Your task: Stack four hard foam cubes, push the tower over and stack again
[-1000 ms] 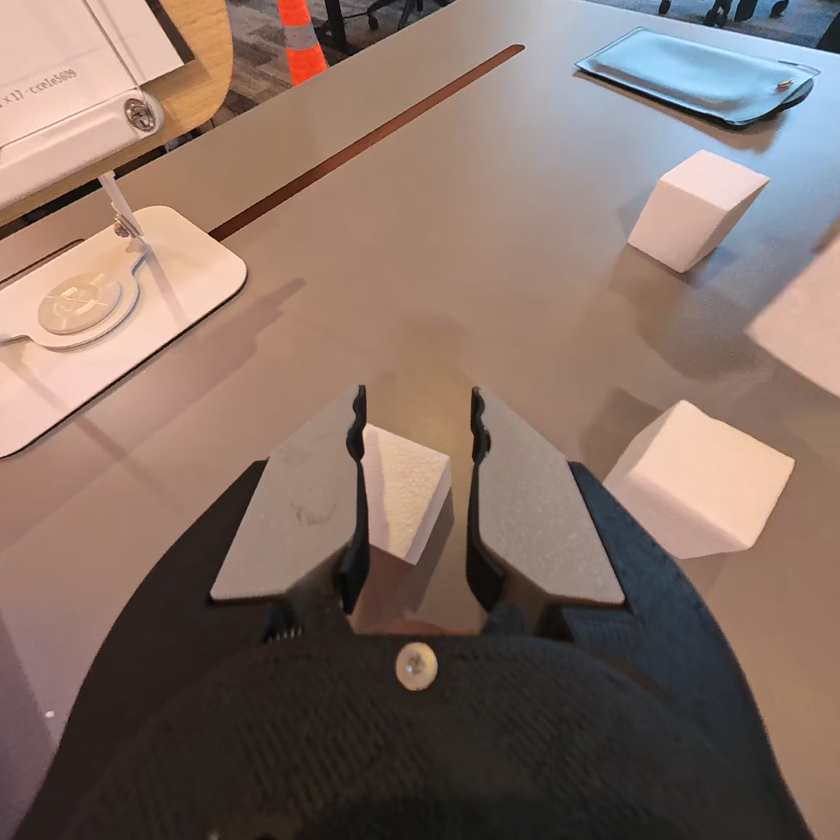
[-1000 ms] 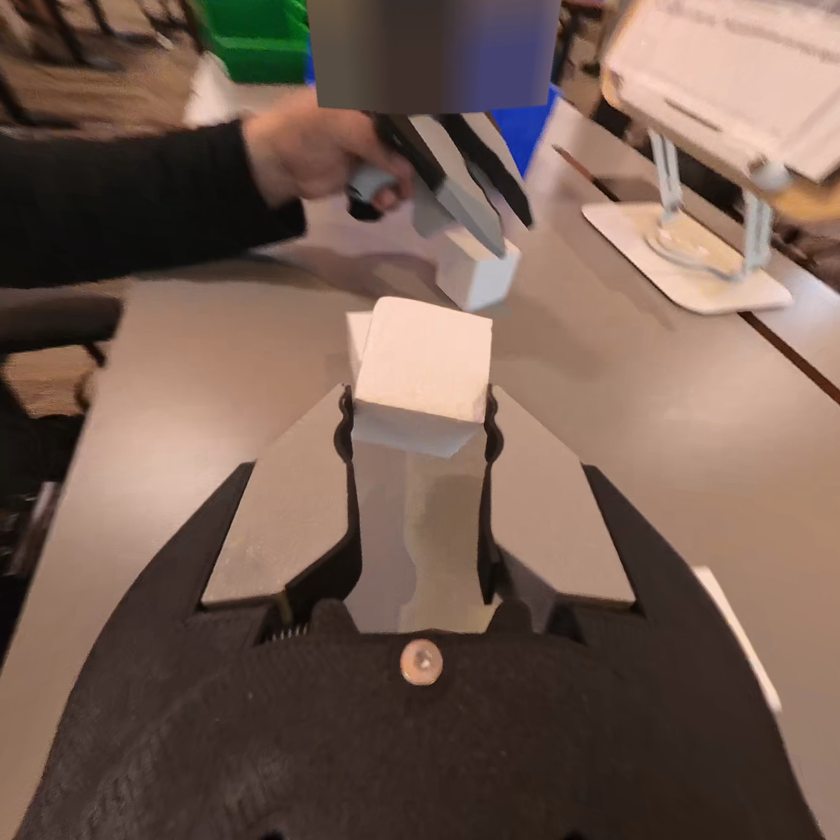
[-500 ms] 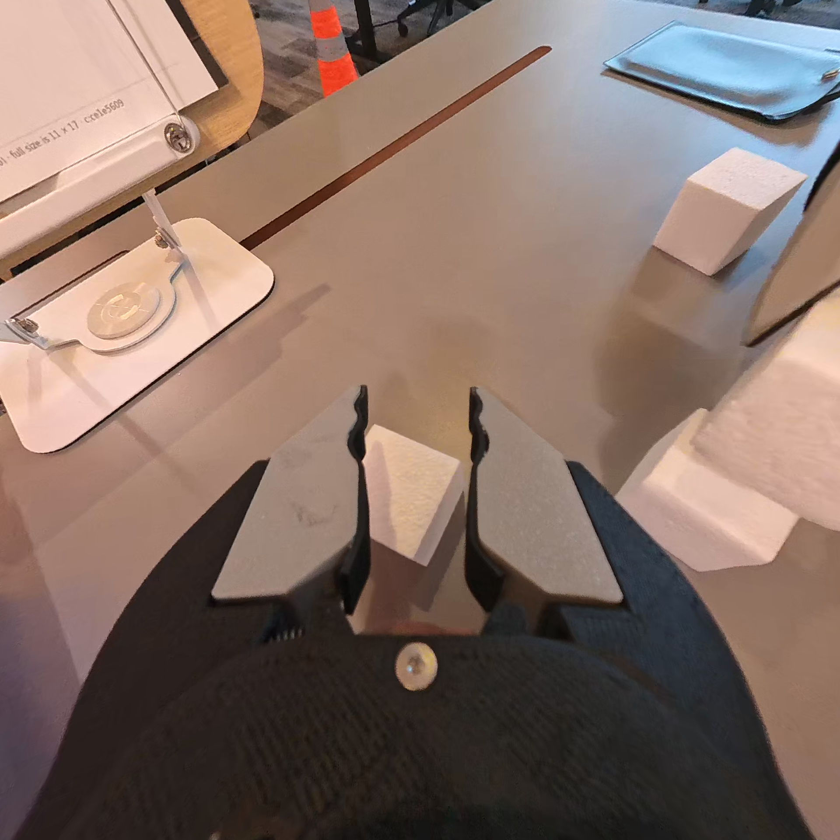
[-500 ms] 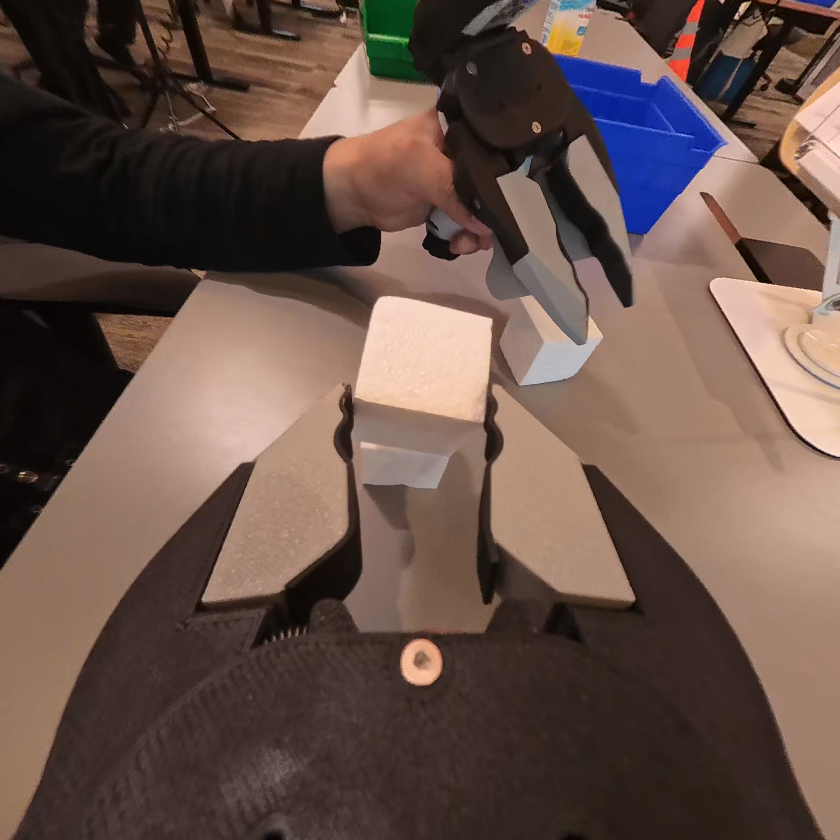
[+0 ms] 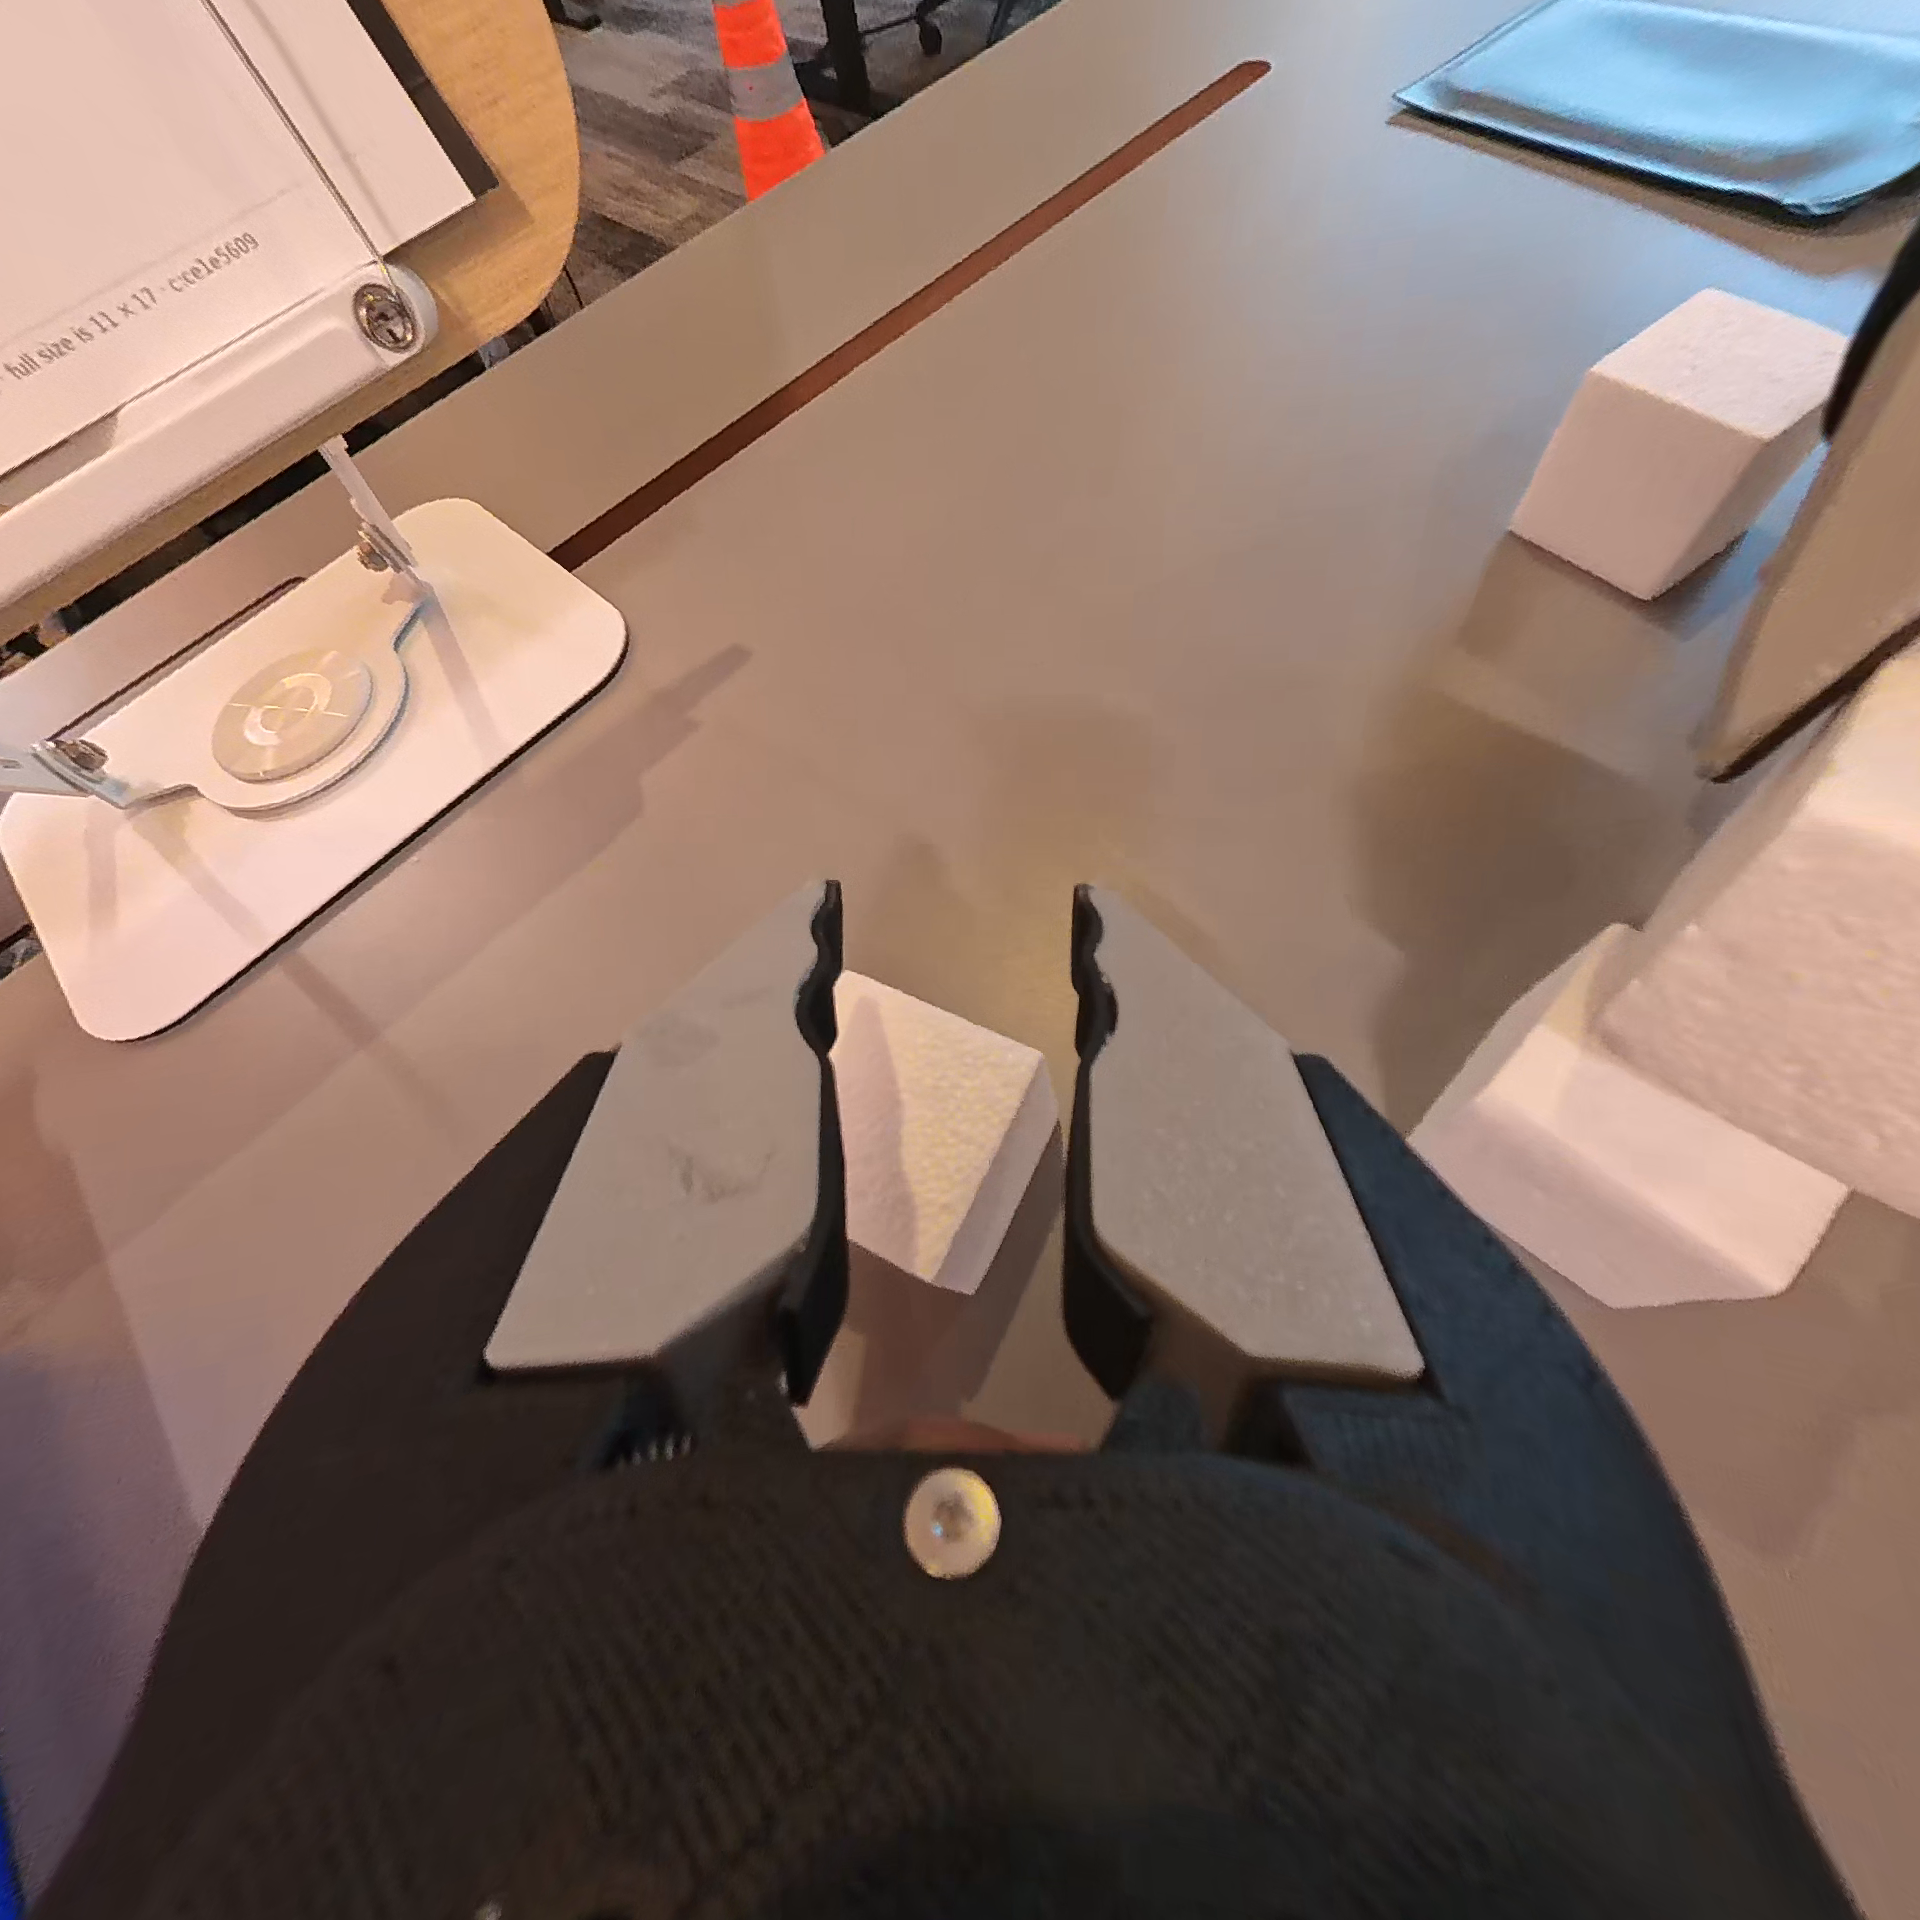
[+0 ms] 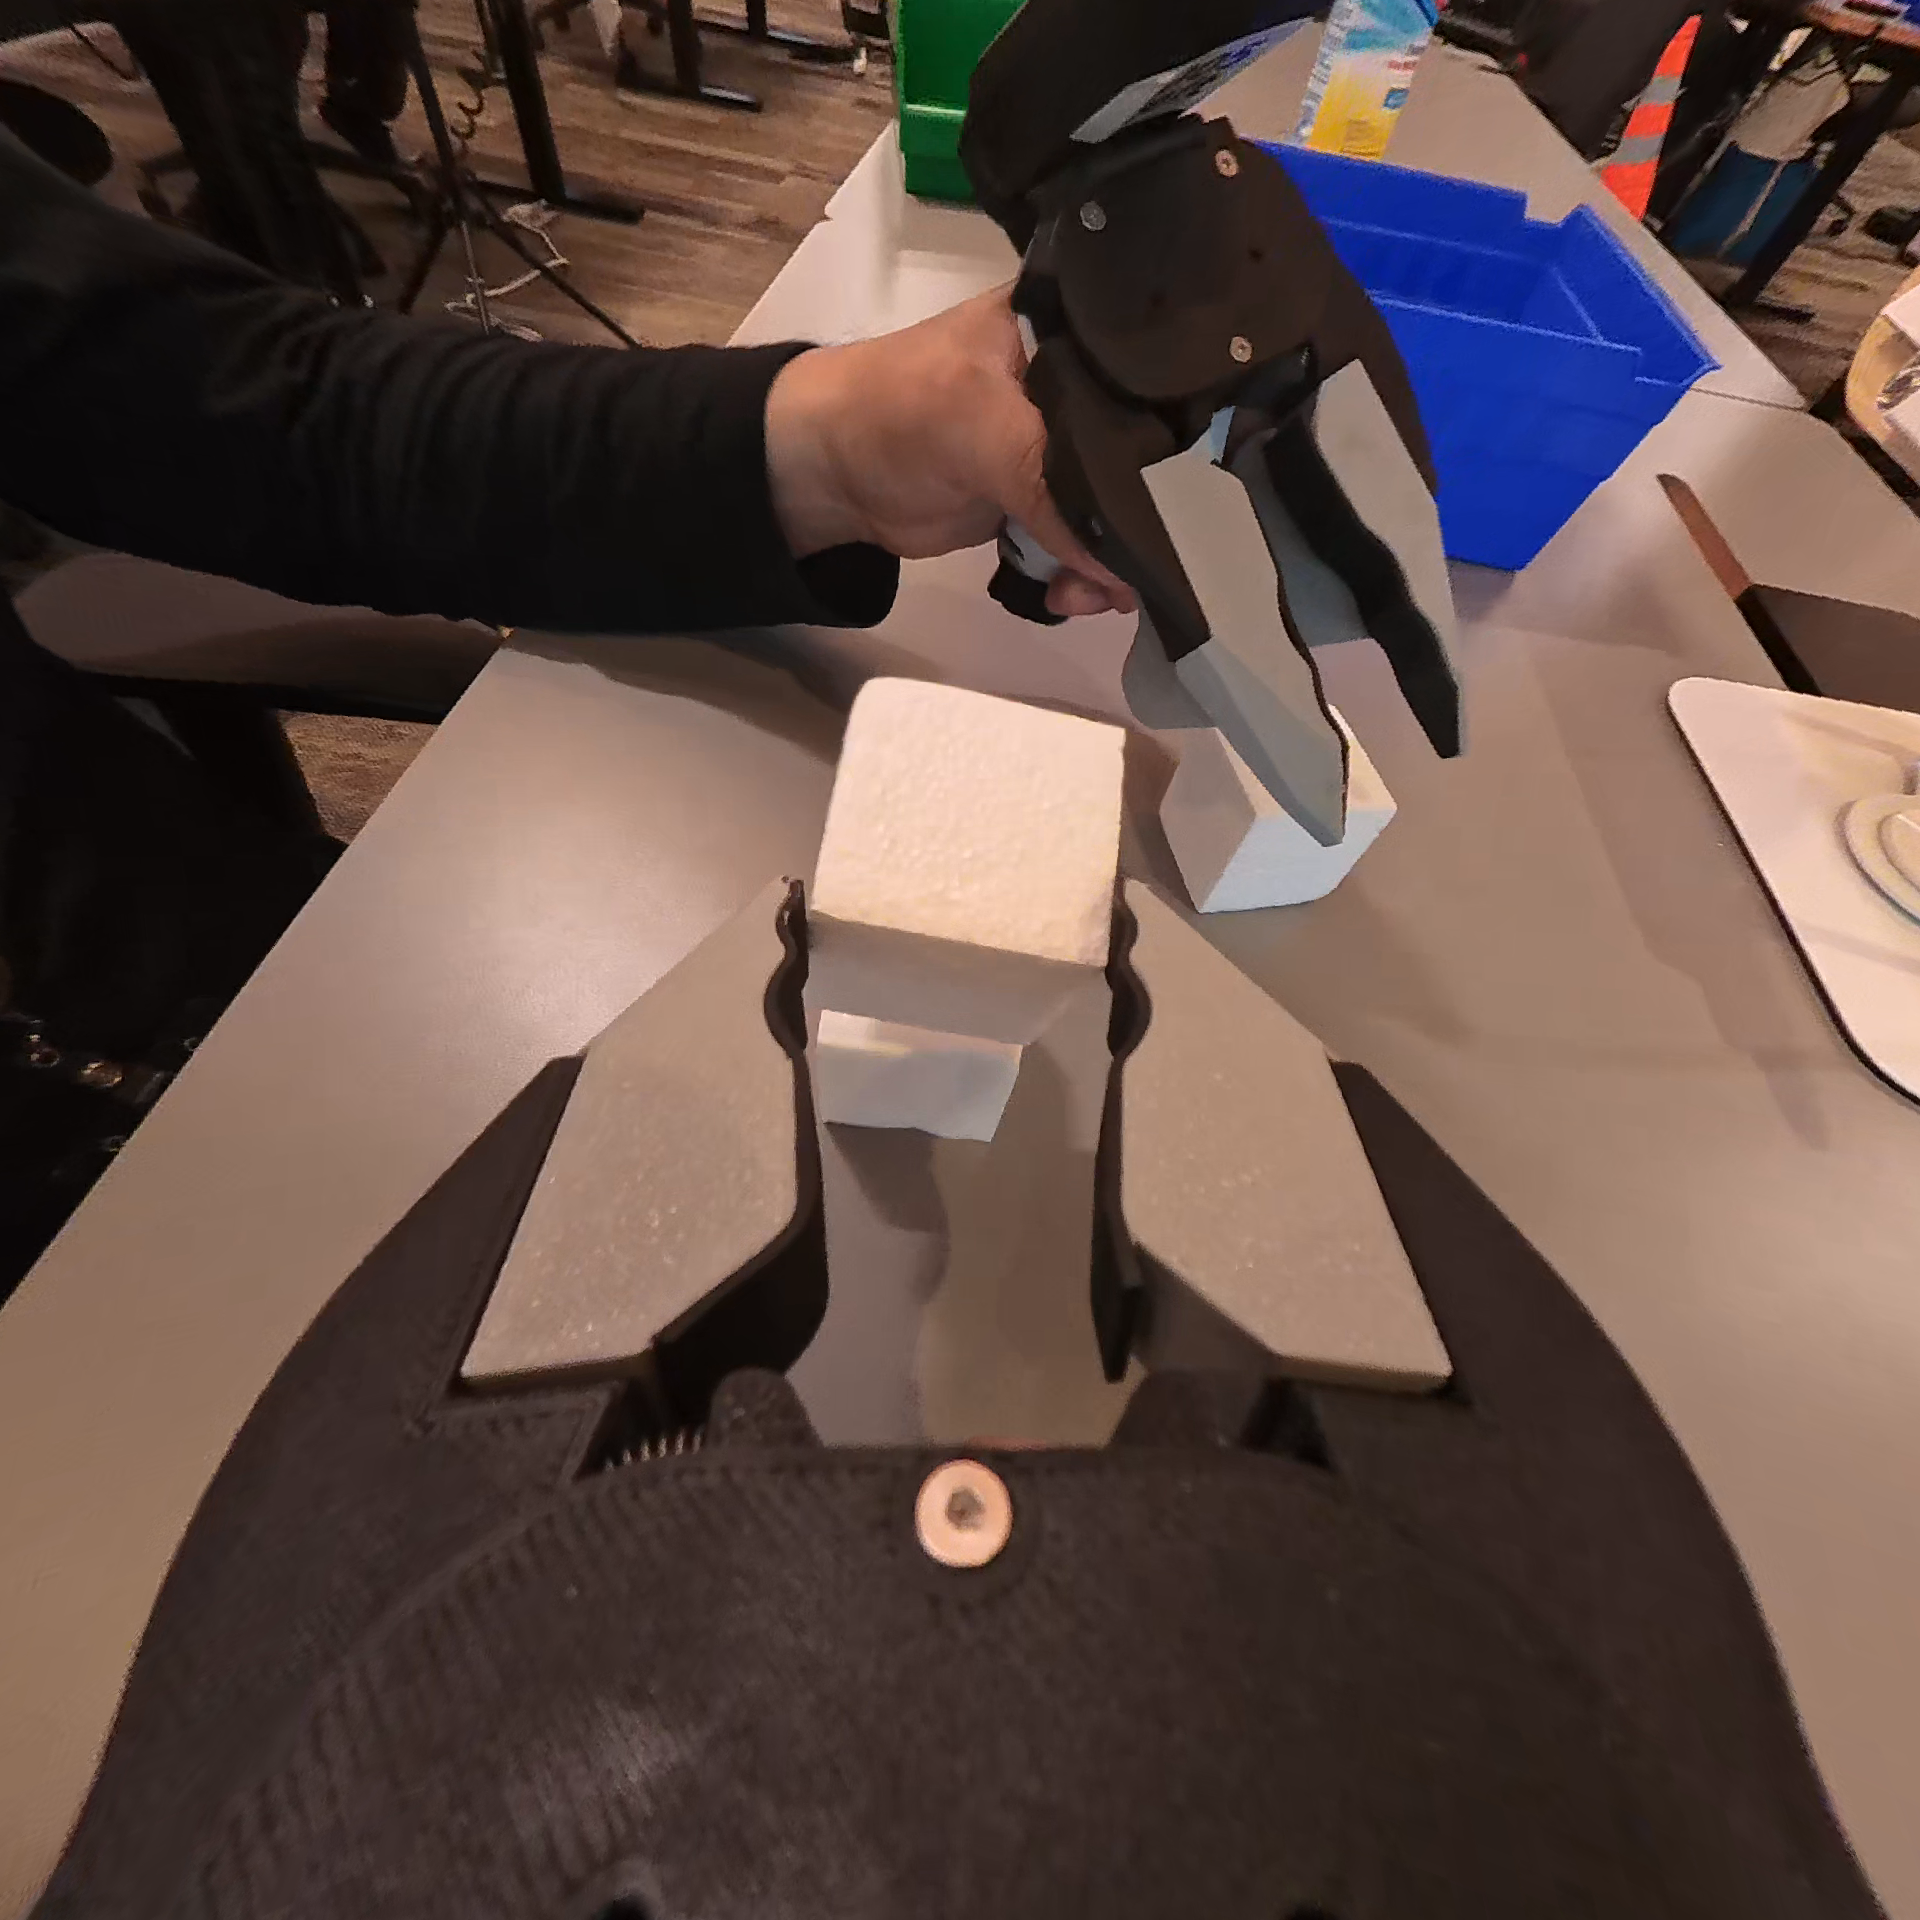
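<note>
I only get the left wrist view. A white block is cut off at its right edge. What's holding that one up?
Observer: The right gripper. Its jaws are shut on that held cube, one finger on each side.
Operator: And who is carrying the gripper I'm looking along?
Observer: A hand in a black sleeve grips the left gripper from behind and tilts it down at the table.
Operator: Is there anything behind my camera?
Observer: Yes, a blue bin stands beyond the left gripper. Your view faces away from it.
</note>
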{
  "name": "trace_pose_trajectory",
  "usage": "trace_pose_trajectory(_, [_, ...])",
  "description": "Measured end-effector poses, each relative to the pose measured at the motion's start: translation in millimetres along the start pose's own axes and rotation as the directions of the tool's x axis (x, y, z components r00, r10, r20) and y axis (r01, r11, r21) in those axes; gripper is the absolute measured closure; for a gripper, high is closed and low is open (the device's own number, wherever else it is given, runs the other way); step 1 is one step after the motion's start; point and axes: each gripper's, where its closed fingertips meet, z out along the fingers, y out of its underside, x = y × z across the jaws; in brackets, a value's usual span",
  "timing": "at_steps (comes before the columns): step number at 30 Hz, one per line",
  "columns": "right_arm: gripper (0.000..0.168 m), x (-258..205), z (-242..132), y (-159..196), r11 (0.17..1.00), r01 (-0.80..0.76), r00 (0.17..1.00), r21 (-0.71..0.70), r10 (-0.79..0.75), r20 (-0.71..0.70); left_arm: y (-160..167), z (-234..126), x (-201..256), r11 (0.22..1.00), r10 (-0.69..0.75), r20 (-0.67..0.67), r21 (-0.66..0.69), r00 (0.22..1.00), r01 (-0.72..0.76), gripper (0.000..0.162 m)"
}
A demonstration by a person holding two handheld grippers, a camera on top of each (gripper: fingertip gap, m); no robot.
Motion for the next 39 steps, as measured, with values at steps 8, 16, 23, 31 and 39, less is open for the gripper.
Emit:
trace_pose_trajectory(8, [0.113, 2, 10, 5, 0.998, 0.021, 1.000, -0.060, -0.020, 0.006, 0, -2, -4, 1.000, -0.019, 0.007, 0.002, 1.000, 0.019, 0.120])
trace_pose_trajectory(16, [0.112, 1, 10, 12, 0.995, 0.025, 1.000, -0.096, -0.025, 0.007, -3, -4, -2, 1.000, -0.012, 0.007, 0.014, 1.000, 0.012, 0.122])
trace_pose_trajectory(23, [0.113, 1, 13, 15, 0.993, 0.032, 0.999, -0.112, -0.031, 0.005, -1, -1, 0, 1.000, -0.008, -0.001, 0.000, 1.000, 0.008, 0.122])
trace_pose_trajectory(31, [0.113, 0, 14, 15, 0.993, 0.032, 0.999, -0.115, -0.032, 0.003, 2, 1, 1, 1.000, -0.005, -0.004, -0.011, 1.000, 0.005, 0.121])
trace_pose_trajectory(39, [0.113, -4, 13, 7, 0.993, 0.049, 0.999, -0.104, -0.049, 0.005, -1, -1, 0, 1.000, -0.008, 0.004, 0.002, 1.000, 0.008, 0.122])
